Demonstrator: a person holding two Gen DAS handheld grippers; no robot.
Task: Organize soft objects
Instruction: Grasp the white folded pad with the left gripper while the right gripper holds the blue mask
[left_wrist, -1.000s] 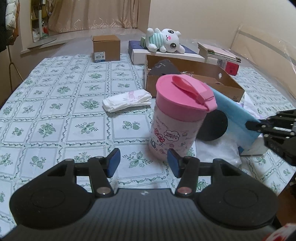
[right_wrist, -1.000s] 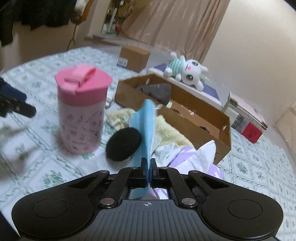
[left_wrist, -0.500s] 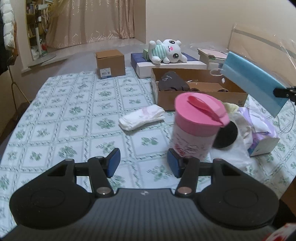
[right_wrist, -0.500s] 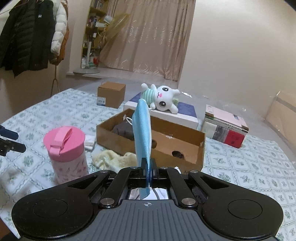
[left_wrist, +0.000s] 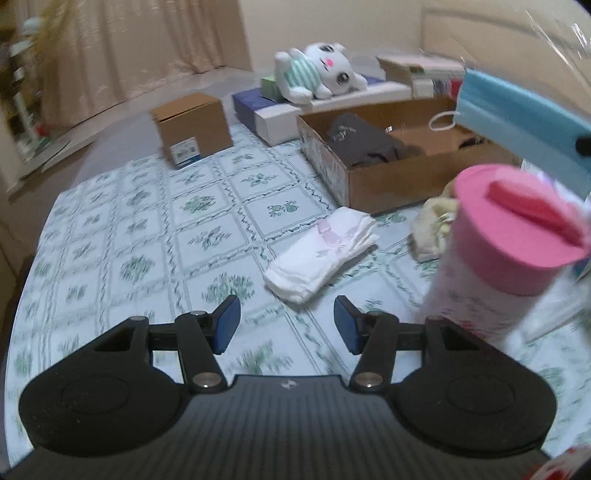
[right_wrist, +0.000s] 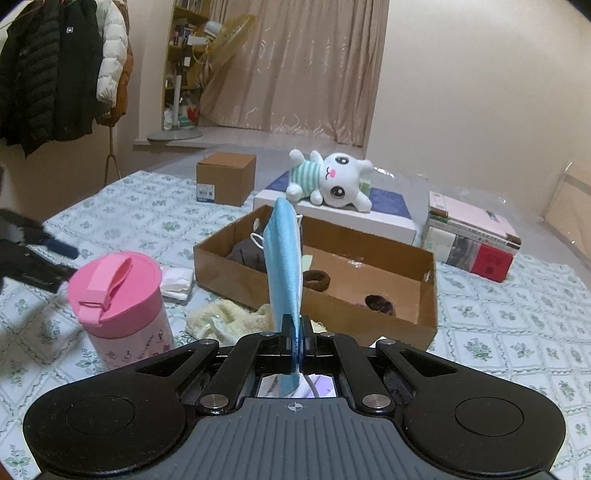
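My right gripper (right_wrist: 295, 334) is shut on a blue face mask (right_wrist: 283, 266), which stands up from its jaws in front of the open cardboard box (right_wrist: 428, 295). The same mask (left_wrist: 517, 122) hangs above that box (left_wrist: 384, 181) in the left wrist view. My left gripper (left_wrist: 286, 328) is open and empty, low over the patterned cloth. A folded white cloth (left_wrist: 321, 254) lies just ahead of it. A cream fluffy cloth (right_wrist: 225, 317) lies by the box. Dark clothing (left_wrist: 362, 140) and hair ties (right_wrist: 316, 280) are inside the box.
A pink-lidded cup (right_wrist: 122, 306) stands at the left gripper's right (left_wrist: 509, 254). A plush bunny (right_wrist: 332, 177) rests on a white and blue box (right_wrist: 369, 214). A small brown carton (right_wrist: 226, 178) and stacked books (right_wrist: 472, 236) stand behind.
My left gripper has swung left, away from the cup, and now faces the folded white cloth. My right gripper has lifted the blue mask off the pile toward the box.
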